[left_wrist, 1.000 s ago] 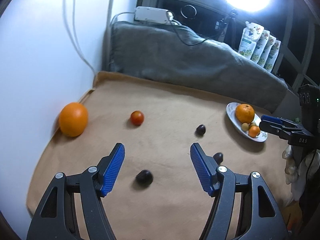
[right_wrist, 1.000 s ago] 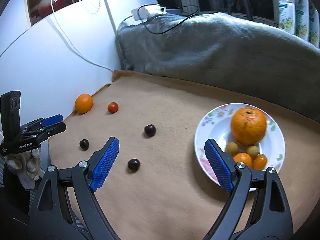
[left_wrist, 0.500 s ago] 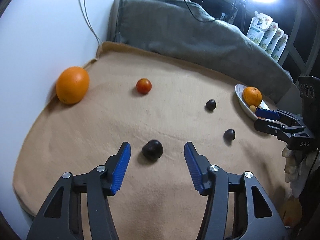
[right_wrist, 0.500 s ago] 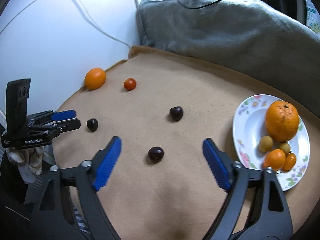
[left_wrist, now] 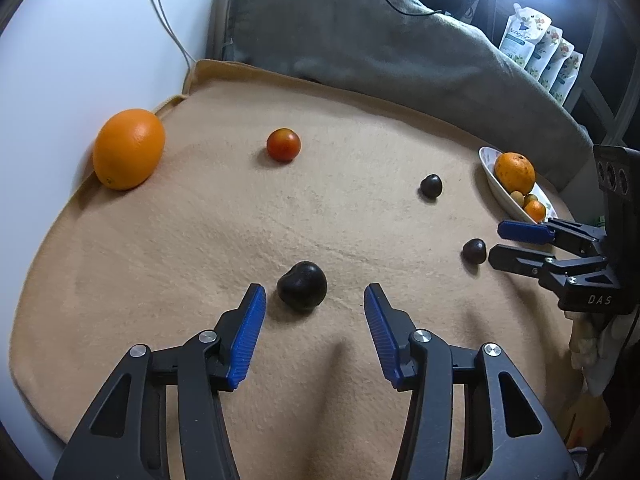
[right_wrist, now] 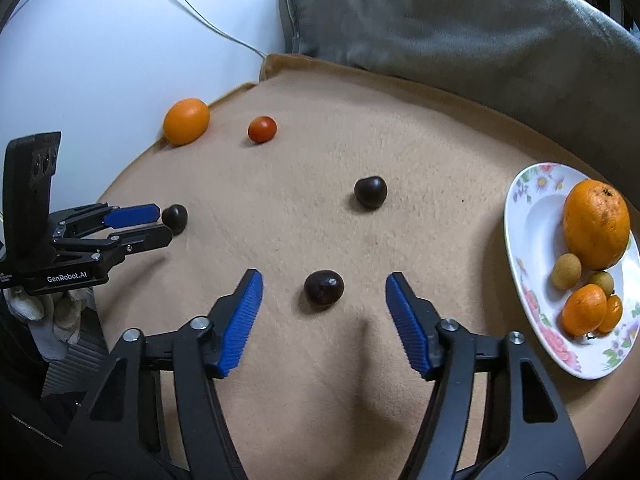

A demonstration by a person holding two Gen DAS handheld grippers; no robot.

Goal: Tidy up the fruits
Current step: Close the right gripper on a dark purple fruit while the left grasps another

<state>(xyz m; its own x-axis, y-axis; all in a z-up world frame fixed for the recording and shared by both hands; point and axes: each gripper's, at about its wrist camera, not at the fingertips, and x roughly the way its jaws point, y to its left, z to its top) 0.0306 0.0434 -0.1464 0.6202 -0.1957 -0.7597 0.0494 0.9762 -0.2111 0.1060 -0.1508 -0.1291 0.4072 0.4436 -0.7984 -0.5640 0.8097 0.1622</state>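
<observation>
Three dark plums lie on a tan blanket point(left_wrist: 200, 240). My left gripper point(left_wrist: 314, 300) is open with one plum point(left_wrist: 302, 286) just ahead between its fingertips. My right gripper point(right_wrist: 322, 286) is open around a second plum point(right_wrist: 323, 287), not touching it. The third plum point(right_wrist: 370, 192) lies further back. A large orange point(left_wrist: 128, 148) and a small red tomato point(left_wrist: 283, 144) sit at the far left. A floral plate point(right_wrist: 532, 280) at the right holds an orange point(right_wrist: 596, 224) and several small fruits.
A grey cushion point(left_wrist: 380, 40) runs along the back of the blanket. A white wall point(left_wrist: 80, 40) with a hanging cable stands at the left. Pouches point(left_wrist: 540, 48) stand at the back right. The blanket's edge drops off at the front left.
Both grippers have moved forward and lower toward the blanket. Each one has closed in on a dark plum, which now sits at or between its fingertips. No fruit has moved.
</observation>
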